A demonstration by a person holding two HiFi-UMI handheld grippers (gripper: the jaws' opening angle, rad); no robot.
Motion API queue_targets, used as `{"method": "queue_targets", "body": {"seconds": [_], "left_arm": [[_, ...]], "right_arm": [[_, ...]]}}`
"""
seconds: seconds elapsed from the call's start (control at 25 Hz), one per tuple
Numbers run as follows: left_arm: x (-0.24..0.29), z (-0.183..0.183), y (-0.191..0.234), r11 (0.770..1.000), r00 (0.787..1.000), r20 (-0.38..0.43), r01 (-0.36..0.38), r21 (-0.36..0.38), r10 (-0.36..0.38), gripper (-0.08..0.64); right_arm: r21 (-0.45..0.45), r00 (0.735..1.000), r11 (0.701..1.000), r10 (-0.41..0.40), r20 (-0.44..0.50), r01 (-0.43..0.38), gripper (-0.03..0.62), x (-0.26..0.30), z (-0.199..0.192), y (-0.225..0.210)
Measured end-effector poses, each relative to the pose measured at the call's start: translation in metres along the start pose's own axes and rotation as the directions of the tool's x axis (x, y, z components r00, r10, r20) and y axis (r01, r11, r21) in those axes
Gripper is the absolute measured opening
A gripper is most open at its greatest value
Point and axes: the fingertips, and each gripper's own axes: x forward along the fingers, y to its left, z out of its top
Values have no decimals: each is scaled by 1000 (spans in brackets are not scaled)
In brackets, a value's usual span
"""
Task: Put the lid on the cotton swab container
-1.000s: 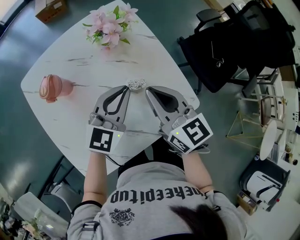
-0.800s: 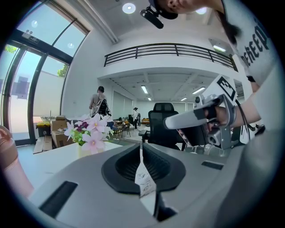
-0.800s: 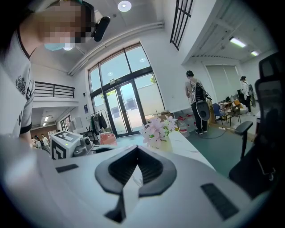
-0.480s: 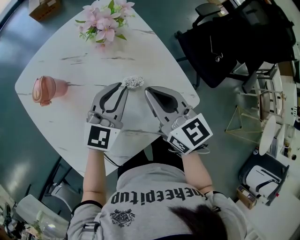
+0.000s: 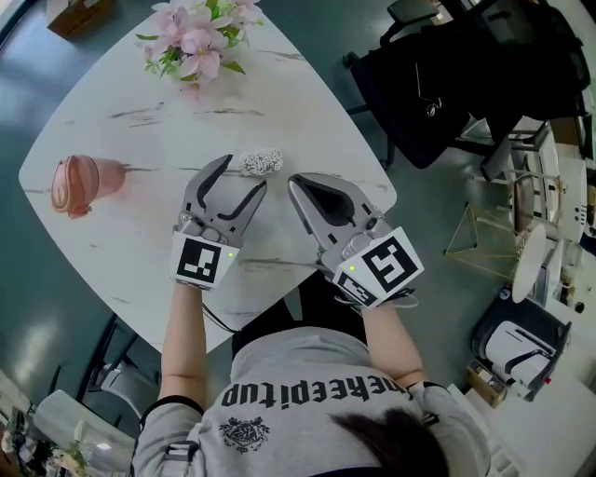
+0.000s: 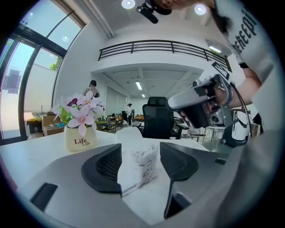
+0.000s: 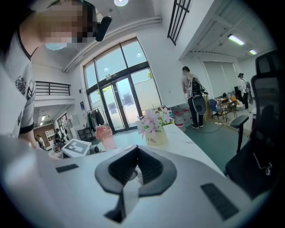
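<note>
The cotton swab container (image 5: 262,163) is a small clear tub packed with white swabs, standing open-topped near the middle of the white marble table (image 5: 140,242). My left gripper (image 5: 244,173) is open, its jaws having just been opening, and its tips reach the container's near side. In the left gripper view the container (image 6: 143,162) stands in the gap of the left gripper (image 6: 140,149), clear of both pads. My right gripper (image 5: 294,179) sits to the container's right with its jaws shut tip to tip (image 7: 136,149). I cannot make out a lid.
A vase of pink flowers (image 5: 191,47) stands at the table's far edge. A pink cup (image 5: 79,182) lies at the left. A cardboard box (image 5: 74,14) sits on the floor beyond. Black office chairs (image 5: 447,84) crowd the right. The table's near edge runs under both grippers.
The left gripper's jaws have gone from shut to wide open, and it has sunk toward the table beside the container. The right gripper stays shut and has barely moved.
</note>
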Motion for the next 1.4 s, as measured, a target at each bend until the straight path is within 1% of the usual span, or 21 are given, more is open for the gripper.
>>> {"method": "queue_targets", "body": {"seconds": [0.16, 0.52, 0.72, 0.84, 1.12, 1.4], "left_arm": [[7, -14, -2, 1000, 1000, -26, 13, -10, -13, 284], [20, -26, -1, 1000, 999, -54, 3, -11, -4, 285], [23, -28, -1, 1000, 998, -69, 1, -19, -2, 284], [24, -29, -3, 1000, 997, -82, 7, -10, -8, 258], [25, -29, -5, 1000, 995, -102, 0, -3, -1, 250], [22, -29, -9, 1000, 993, -117, 15, 2, -14, 249]], "right_arm": [[2, 1000, 1000, 1, -11, -1, 12, 2, -3, -2], [4, 1000, 1000, 3, -24, -3, 11, 8, -10, -8], [3, 1000, 1000, 1, -27, -1, 11, 9, -10, -12], [3, 1000, 1000, 0, -26, 0, 11, 8, -10, -13], [0, 999, 1000, -7, -34, 7, 11, 10, -11, -21], [-21, 999, 1000, -8, -53, 7, 11, 19, -11, -30]]}}
